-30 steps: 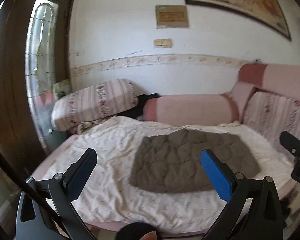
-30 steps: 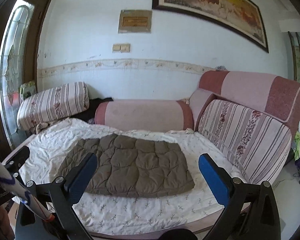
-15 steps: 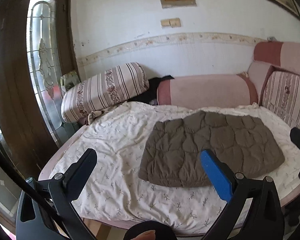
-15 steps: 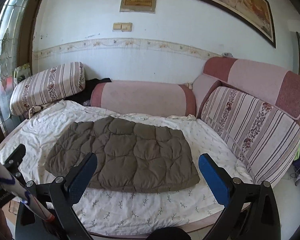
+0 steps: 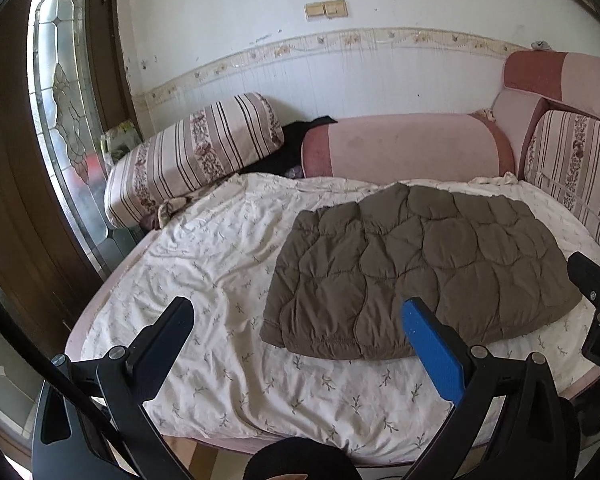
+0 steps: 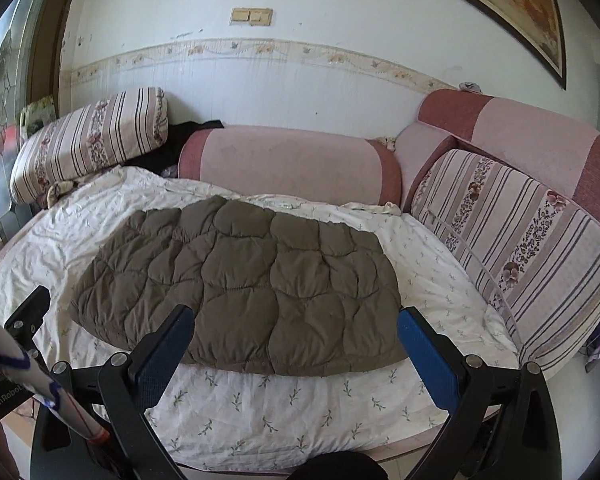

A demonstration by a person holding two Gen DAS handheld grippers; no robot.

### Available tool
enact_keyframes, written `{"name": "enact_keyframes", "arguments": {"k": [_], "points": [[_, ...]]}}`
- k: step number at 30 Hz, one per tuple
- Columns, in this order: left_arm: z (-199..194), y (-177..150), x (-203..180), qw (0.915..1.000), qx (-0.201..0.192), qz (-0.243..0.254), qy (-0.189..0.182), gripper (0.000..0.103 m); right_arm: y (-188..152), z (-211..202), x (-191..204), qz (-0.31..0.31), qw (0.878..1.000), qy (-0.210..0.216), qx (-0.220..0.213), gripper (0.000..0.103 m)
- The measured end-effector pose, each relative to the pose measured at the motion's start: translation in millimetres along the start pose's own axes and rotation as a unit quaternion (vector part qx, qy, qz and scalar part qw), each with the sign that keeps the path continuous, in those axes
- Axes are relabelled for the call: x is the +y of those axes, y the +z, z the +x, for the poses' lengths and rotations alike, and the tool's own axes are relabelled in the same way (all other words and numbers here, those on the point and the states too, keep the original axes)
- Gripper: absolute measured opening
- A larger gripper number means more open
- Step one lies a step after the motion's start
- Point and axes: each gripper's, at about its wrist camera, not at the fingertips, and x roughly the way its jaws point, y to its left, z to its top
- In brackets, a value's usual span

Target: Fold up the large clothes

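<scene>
Both the left gripper [image 5: 296,320] and right gripper [image 6: 296,330] hover with jaws spread wide and empty before the brown quilted jacket [image 6: 240,280], lying centre-frame on the floral sheet [image 6: 300,404]; it looks soft, puffy, light, likely slippery, best pinched at its near hem corners.

A: Lighting was soft daylight, came in from the glazed door [image 5: 66,136] on the left. White wall [image 6: 340,92] was bright, not clipped.
B: Focus?
A: Centre was sharp. Heavy fisheye bend, dark vignette at corners. Shadows were faint; no motion blur.
</scene>
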Motion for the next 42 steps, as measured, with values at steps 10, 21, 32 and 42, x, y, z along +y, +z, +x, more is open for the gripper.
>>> {"name": "enact_keyframes", "arguments": {"k": [10,21,32,42], "points": [[17.8,-3.9,-2.3,0.9998,0.018,0.0,-0.013,0.103,-3.8,11.4,7.5,-0.013,1.0,-0.011,0.013,0.103],[27.8,-7.7,7.4,0.9991,0.034,-0.013,-0.022,0.103,-5.8,13.9,20.2,-0.033,0.999,-0.017,0.018,0.103],[31.0,-9.5,9.2,0.9987,0.041,-0.018,-0.027,0.103,-7.2,12.7,23.6,-0.04,0.999,-0.021,0.018,0.103],[33.4,-11.2,6.7,0.9984,0.045,-0.019,-0.028,0.103,-8.4,13.0,23.4,-0.044,0.999,-0.021,0.018,0.103]]}}
